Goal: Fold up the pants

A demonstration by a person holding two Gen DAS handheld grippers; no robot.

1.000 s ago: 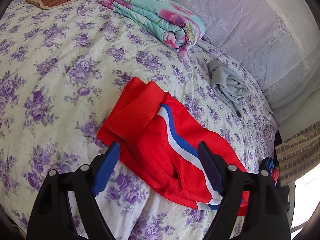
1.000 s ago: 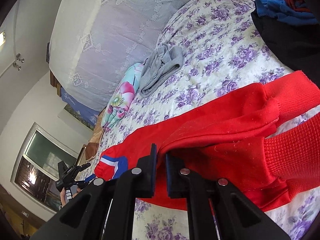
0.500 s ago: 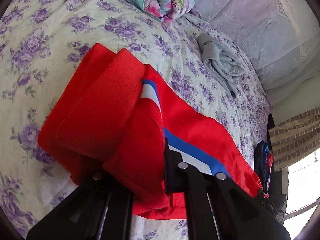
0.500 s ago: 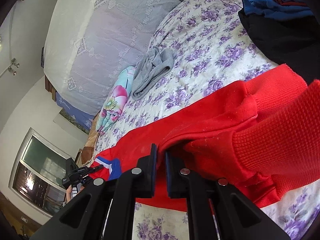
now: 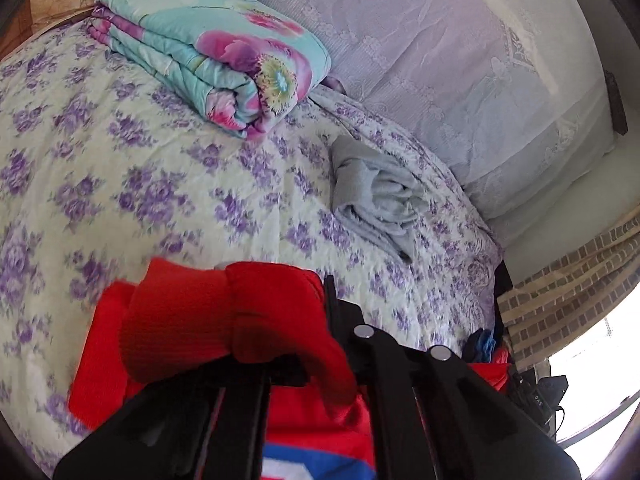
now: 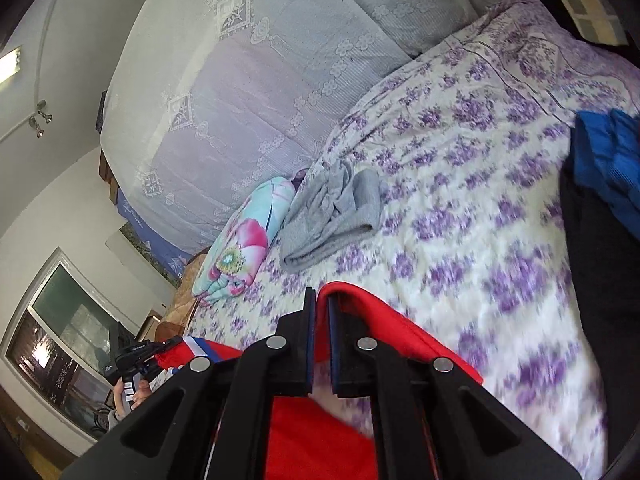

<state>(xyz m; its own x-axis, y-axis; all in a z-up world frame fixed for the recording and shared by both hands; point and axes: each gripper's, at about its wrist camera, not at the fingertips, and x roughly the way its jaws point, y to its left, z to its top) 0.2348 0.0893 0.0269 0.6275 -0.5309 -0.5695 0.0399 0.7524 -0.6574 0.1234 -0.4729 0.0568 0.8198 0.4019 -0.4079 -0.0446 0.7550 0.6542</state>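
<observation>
While both grippers, left (image 5: 320, 312) and right (image 6: 318, 340), stay clenched on red pants (image 5: 224, 320) lifted off near bedspread (image 5: 160, 184), keep hands level, carry fold far, lay flat.

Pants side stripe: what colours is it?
Blue and white on the red pants, clearest at the bottom of the left wrist view.

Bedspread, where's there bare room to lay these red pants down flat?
Bare bedspread lies between the red pants, the folded floral quilt and the grey garment. It is crowded by the blue and black clothes at the bed's edge.
</observation>
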